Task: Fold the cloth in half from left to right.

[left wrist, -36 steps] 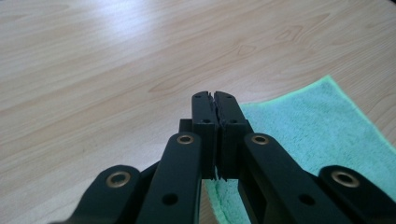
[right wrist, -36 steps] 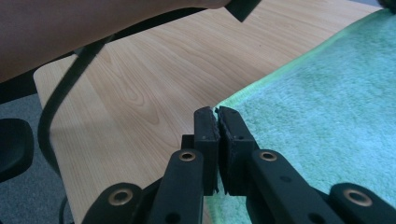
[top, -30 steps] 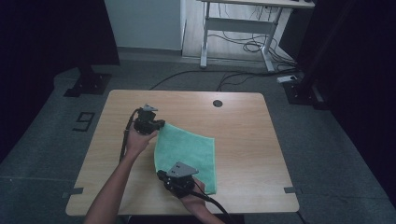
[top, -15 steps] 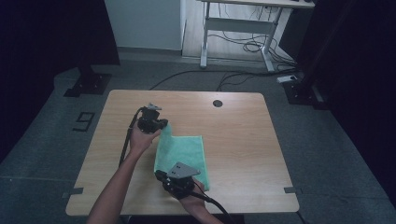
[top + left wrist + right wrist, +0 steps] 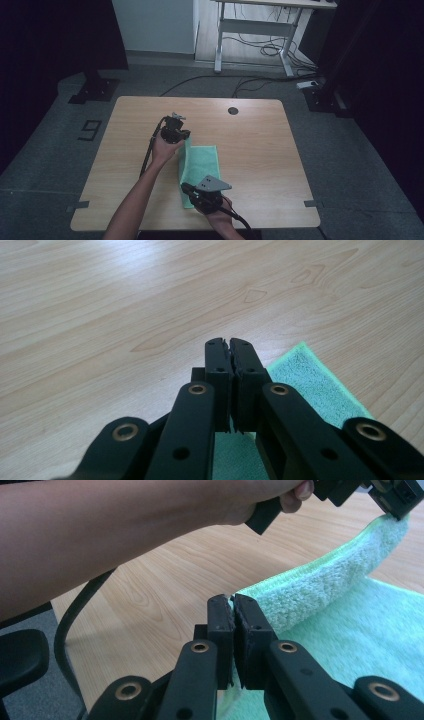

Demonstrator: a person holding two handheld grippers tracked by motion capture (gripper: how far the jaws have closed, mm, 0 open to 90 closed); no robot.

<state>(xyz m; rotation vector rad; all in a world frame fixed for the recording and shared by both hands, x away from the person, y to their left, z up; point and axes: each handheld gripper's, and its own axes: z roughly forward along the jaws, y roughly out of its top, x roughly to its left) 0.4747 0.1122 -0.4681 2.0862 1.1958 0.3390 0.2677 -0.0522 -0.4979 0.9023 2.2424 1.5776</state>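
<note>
Folding a green terry towel (image 5: 202, 162) on the light wood tabletop (image 5: 260, 135), towel lying right of centre toward the near edge.

Left gripper (image 5: 181, 134) pinching the towel's far left corner, jaws pressed together on the cloth. In the left gripper view (image 5: 231, 347), jaws meeting with no gap, green pile visible below and to the right.

Right gripper (image 5: 186, 188) holding the near left corner, jaws together; in the right gripper view (image 5: 231, 602), a sliver of pile apparently caught at the tips, though hard to confirm how deep the bite is.

Left long edge lifted off the tabletop between the two grippers, standing as a raised ridge; rest of the towel lying flat beneath and to the right. Looking like a lengthwise fold halfway through.

Risks from here:
- Thin bite at the right gripper tips: corner possibly slipping out under tension, dropping the near end and skewing the fold.
- Moving one gripper ahead of the other: edges landing out of line.
- Carrying too low: dragging the lower layer, bunching it.
- Pulling the grippers apart: stretching the edge taut and sliding the whole towel toward the tabletop's near edge.
- Left gripper cable (image 5: 149, 152) trailing close beside the towel; snagging possible.
</note>
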